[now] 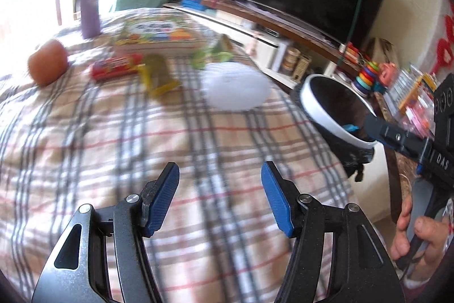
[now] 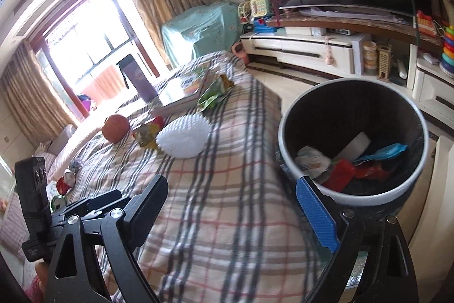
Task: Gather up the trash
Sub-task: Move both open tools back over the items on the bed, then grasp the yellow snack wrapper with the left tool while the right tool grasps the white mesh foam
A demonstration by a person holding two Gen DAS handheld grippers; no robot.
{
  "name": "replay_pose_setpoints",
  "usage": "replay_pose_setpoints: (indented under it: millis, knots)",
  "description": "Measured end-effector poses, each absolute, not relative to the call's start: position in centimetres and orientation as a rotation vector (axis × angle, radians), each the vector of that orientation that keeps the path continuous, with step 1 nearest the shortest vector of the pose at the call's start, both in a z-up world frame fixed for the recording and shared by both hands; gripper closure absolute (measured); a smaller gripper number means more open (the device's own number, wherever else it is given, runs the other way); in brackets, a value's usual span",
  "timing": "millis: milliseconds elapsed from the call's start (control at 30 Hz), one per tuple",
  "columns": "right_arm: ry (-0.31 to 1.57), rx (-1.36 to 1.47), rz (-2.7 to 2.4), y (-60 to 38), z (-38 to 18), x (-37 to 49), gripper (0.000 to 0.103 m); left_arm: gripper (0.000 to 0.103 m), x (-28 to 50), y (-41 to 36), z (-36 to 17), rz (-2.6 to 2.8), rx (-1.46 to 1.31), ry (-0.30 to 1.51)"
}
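Left wrist view: left hand-held gripper (image 1: 220, 196) spread, nothing between its blue pads, above the plaid cloth (image 1: 142, 161) of the desk. Farther on the cloth, blurred: white foam net (image 1: 235, 87), yellow-green wrapper (image 1: 157, 74), red packet (image 1: 116, 67), green wrapper (image 1: 215, 53), orange fruit (image 1: 48, 66), picture book (image 1: 159, 33). At the right, trash bin (image 1: 317, 110) with white rim, just beside the desk edge; right hand (image 1: 411, 234) on its black handle.

Right wrist view: right hand-held gripper (image 2: 235, 206) spread wide and empty, one finger over the cloth, the other in front of the bin (image 2: 286, 158). Inside the bin already red, blue and white scraps (image 2: 349, 163). On the cloth still the foam net (image 2: 184, 138), green wrapper (image 2: 215, 94) and fruit (image 2: 115, 128).
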State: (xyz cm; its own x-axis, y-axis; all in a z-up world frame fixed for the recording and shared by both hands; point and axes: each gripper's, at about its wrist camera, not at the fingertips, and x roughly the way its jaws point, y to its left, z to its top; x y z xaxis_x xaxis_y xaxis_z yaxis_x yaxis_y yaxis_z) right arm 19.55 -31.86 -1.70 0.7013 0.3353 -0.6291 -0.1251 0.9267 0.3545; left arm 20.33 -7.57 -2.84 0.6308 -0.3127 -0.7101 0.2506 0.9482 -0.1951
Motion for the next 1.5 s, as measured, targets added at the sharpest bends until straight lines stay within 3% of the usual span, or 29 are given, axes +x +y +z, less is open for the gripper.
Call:
replay_pose_setpoints:
  millis: [667,1000,1167,1233,1267,1300,1333,1400,1500]
  knots:
    - [0.787,0.237,0.304,-25.5,-4.8,23.5,0.011,0.042,24.2,-2.1,-4.4,-0.223,-0.108,0.855]
    - [0.765,0.21,0.302,-24.9,-4.8,27.2,0.021,0.042,29.1,-2.9,-4.2,-0.231,-0.097,0.832]
    - [0.786,0.189,0.303,-24.1,-5.5,29.4,0.038,0.043,31.8,-3.7,-4.6,-0.232,-0.088,0.82]
    - [0.803,0.176,0.297,-23.8,-5.9,30.0,0.066,0.055,32.7,-3.9,-4.8,-0.239,-0.092,0.811]
    - [0.814,0.177,0.301,-23.8,-6.2,30.3,0.073,0.059,33.2,-4.0,-5.0,-0.246,-0.096,0.815]
    - [0.823,0.18,0.301,-23.8,-6.4,30.4,0.081,0.073,33.6,-4.0,-5.2,-0.255,-0.102,0.821]
    - [0.828,0.18,0.299,-23.8,-6.6,30.5,0.084,0.082,34.0,-4.1,-5.3,-0.26,-0.107,0.827]
    - [0.823,0.185,0.302,-24.0,-6.7,30.2,0.091,0.084,34.2,-4.0,-5.4,-0.266,-0.114,0.824]
    - [0.803,0.184,0.308,-24.2,-6.3,29.5,0.092,0.089,33.9,-3.8,-5.4,-0.27,-0.121,0.813]
